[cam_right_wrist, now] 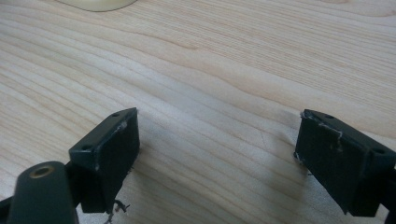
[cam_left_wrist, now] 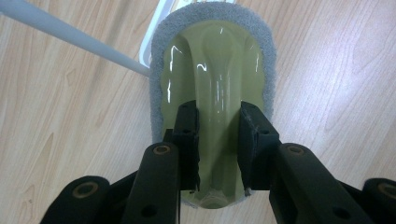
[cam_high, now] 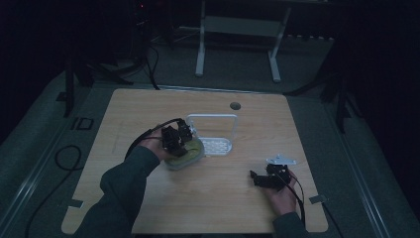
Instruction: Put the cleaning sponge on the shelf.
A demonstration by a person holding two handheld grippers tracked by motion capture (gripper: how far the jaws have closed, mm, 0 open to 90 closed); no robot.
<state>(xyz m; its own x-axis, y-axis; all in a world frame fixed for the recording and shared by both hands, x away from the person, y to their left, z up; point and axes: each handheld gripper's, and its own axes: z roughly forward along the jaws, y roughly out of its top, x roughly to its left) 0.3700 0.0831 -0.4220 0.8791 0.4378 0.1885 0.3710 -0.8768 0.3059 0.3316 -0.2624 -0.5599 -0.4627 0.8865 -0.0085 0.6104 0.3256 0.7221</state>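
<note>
High view: the left gripper [cam_high: 177, 139] sits over a green scrubber [cam_high: 185, 153] resting on the wooden table [cam_high: 148, 109] near its centre, just beside and left of a white tray [cam_high: 215, 146] with an upright white handle frame [cam_high: 212, 119]. The right gripper [cam_high: 267, 179] lies low over the table at the near right, well apart from the scrubber, held in the person's hand [cam_high: 281, 196]. Left gripper view: the fingers [cam_left_wrist: 187, 135] clamp the raised glossy green grip ridge of the scrubber [cam_left_wrist: 212, 60] from both sides; a grey abrasive pad [cam_left_wrist: 268, 56] rims its base, and the white tray edge [cam_left_wrist: 156, 23] lies beyond it. Right gripper view: the fingers [cam_right_wrist: 114, 149] stand wide apart with bare table [cam_right_wrist: 219, 93] between them, holding nothing; a pale green edge of the scrubber [cam_right_wrist: 95, 3] shows at the far left.
</note>
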